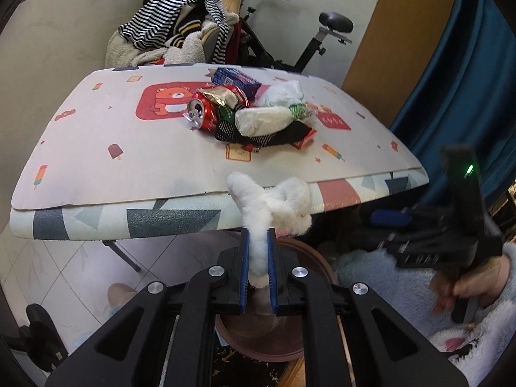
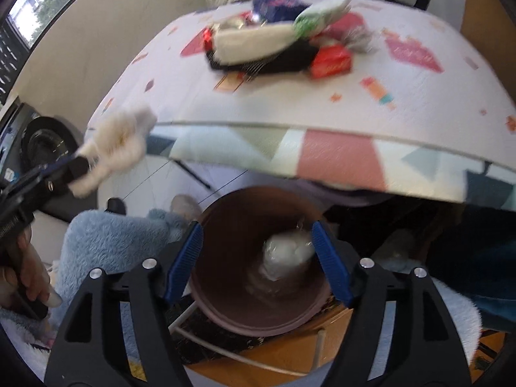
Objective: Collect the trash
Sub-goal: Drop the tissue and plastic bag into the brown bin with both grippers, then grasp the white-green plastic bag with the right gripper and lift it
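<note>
My left gripper point(image 1: 258, 242) is shut on a white fluffy piece point(image 1: 274, 206), held in front of the table's near edge and above a brown bin point(image 1: 258, 342); the piece also shows in the right wrist view point(image 2: 119, 142). My right gripper point(image 2: 258, 251) stands open over the brown bin point(image 2: 225, 316), and a clear plastic bag point(image 2: 285, 254) lies blurred inside it, free of the pads. A heap of trash point(image 1: 251, 113) sits on the table point(image 1: 129, 148): a crushed red can point(image 1: 201, 114), a blue packet point(image 1: 235, 79), white plastic bags point(image 1: 262, 121) and a red wrapper point(image 1: 304, 140).
A chair piled with striped clothes point(image 1: 174, 29) and an exercise bike point(image 1: 309, 42) stand behind the table. A blue curtain point(image 1: 464, 80) hangs at the right. The person's fluffy blue sleeve point(image 2: 109, 242) lies beside the bin. Tiled floor point(image 1: 64, 274) shows under the table.
</note>
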A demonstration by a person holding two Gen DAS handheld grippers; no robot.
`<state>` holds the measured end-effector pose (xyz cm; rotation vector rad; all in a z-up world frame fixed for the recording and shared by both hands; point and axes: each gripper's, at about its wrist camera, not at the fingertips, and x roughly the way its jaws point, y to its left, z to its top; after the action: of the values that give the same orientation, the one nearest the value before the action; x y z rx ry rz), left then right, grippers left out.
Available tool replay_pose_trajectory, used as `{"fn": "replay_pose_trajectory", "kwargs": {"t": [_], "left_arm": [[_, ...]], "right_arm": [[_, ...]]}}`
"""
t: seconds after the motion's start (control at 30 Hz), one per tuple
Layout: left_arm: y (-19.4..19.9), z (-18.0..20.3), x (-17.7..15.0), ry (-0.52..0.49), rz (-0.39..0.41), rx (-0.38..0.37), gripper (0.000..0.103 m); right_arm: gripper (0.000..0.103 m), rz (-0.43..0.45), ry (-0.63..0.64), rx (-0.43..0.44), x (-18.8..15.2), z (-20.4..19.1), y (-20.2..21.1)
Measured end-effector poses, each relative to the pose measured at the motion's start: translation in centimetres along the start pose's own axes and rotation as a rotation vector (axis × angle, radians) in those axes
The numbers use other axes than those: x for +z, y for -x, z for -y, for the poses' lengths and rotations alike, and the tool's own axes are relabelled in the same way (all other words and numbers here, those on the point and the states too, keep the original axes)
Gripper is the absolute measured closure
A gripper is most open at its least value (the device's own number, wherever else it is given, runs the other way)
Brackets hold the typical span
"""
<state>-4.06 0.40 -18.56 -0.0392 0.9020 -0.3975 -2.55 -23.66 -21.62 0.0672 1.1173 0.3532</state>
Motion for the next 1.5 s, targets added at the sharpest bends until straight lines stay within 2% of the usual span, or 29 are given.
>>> {"fn": "replay_pose_trajectory", "kwargs": {"t": [0.17,0.3,0.5,0.57,0.6,0.63,0.7,0.8,0.9,1.23,1.43,1.5], "left_arm": [[-0.9,0.6,-0.4,-0.024,-0.036,-0.014,0.092],[-1.8,1.2,-0.8,-0.044,-0.068,-0.022,0.092],[-2.8,1.9,-1.0,-0.061,-0.101,-0.051,0.092],[-2.9,2.3,-0.9,-0.073,-0.100,-0.076,0.088],[-3.0,2.6,-0.9,-0.079,-0.098,-0.087,0.077],[-2.9,2.8,-0.8,-0.088,-0.093,-0.093,0.056],[-2.5,3.3,-0.5,-0.112,-0.063,-0.069,0.038],[-1.9,3.1,0.2,-0.139,-0.022,0.001,0.021],[-1.2,1.9,1.1,-0.129,0.014,0.054,0.012],[0.6,-5.0,4.9,-0.003,0.094,0.226,0.009],[0.8,-8.2,6.4,0.082,0.115,0.259,0.009],[0.7,-9.3,6.8,0.115,0.119,0.265,0.009]], "right_arm": [[0.018,0.061,0.027,-0.111,1.2,1.3,2.3],[0.011,0.112,0.004,-0.145,2.0,2.8,3.9],[0.008,0.162,-0.027,-0.169,3.3,4.2,5.6],[0.008,0.169,-0.031,-0.175,3.5,4.4,5.8],[0.008,0.172,-0.034,-0.176,3.6,4.5,5.9],[0.008,0.172,-0.036,-0.178,3.6,4.6,5.9],[0.007,0.168,-0.041,-0.181,3.6,4.6,5.8],[0.006,0.155,-0.046,-0.181,3.4,4.6,5.5],[0.006,0.143,-0.053,-0.179,3.4,4.8,5.1],[0.006,0.138,-0.020,-0.200,5.0,4.3,3.8],[0.006,0.159,0.010,-0.186,7.3,4.3,3.2],[0.006,0.185,0.025,-0.152,8.8,4.4,2.8]]}}
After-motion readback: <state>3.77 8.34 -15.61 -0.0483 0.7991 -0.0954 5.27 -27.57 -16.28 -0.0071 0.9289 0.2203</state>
